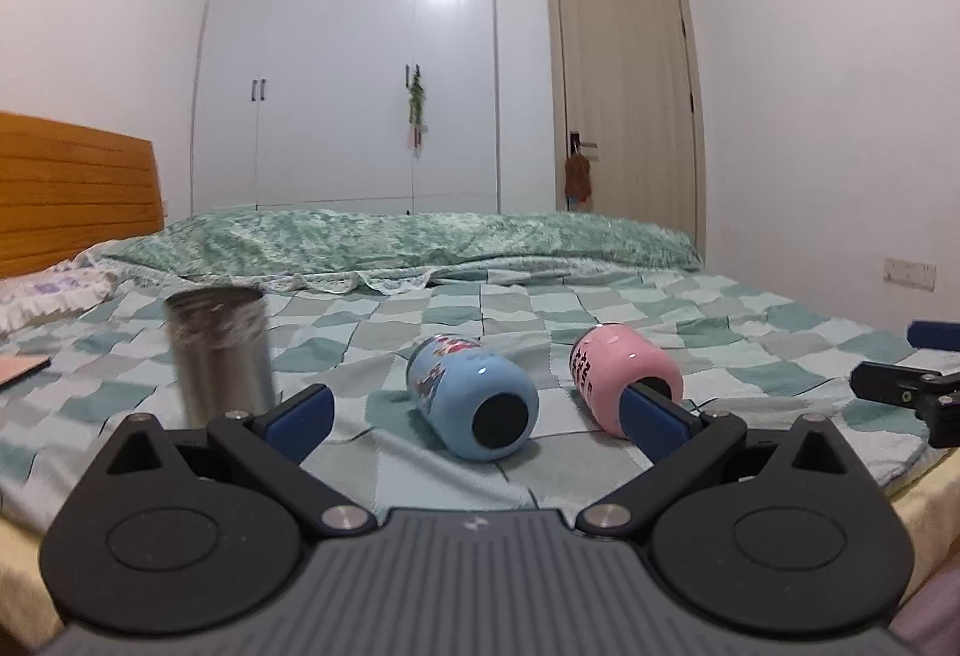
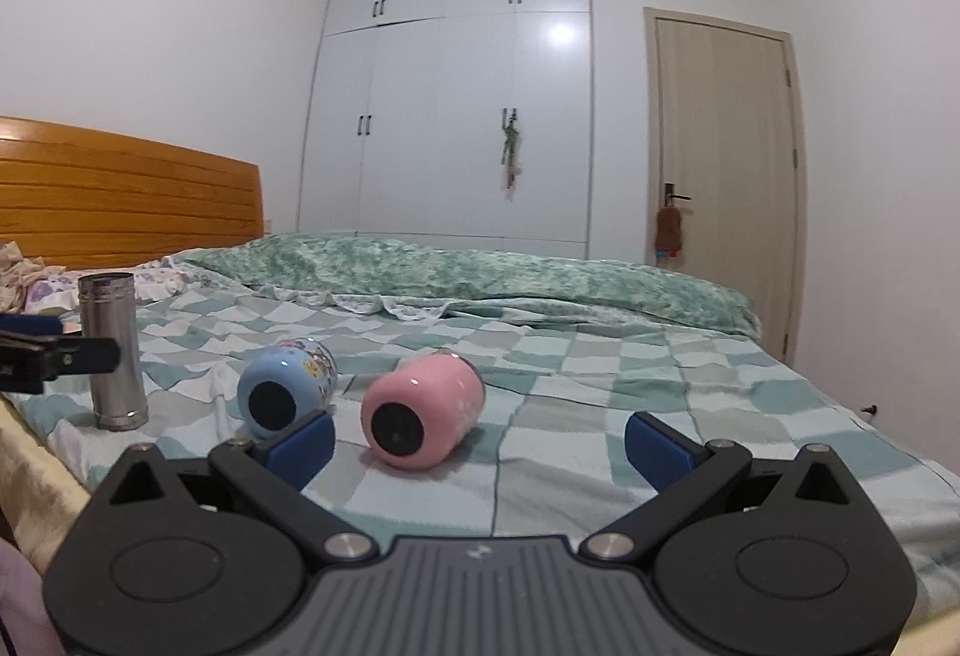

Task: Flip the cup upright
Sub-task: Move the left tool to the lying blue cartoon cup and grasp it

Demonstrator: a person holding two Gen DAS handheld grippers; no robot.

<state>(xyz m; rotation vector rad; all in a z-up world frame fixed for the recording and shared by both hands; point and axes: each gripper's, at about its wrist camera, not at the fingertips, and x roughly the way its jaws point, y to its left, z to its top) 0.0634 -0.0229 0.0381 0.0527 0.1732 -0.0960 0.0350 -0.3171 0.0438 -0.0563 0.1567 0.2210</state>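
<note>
Pink cup [image 2: 420,413] and blue cup [image 1: 474,398] lie sideways; both tools spread wide, empty.

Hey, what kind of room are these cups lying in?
A bedroom, most likely. The cups lie on a bed with a checked green bedspread and a wooden headboard; behind it stand a white built-in wardrobe and a closed door.

A bedroom in a home.
A bed [image 2: 600,386] with checked cover and wooden headboard [image 2: 126,194], a white wardrobe [image 2: 444,116], and a door [image 2: 720,176].
</note>
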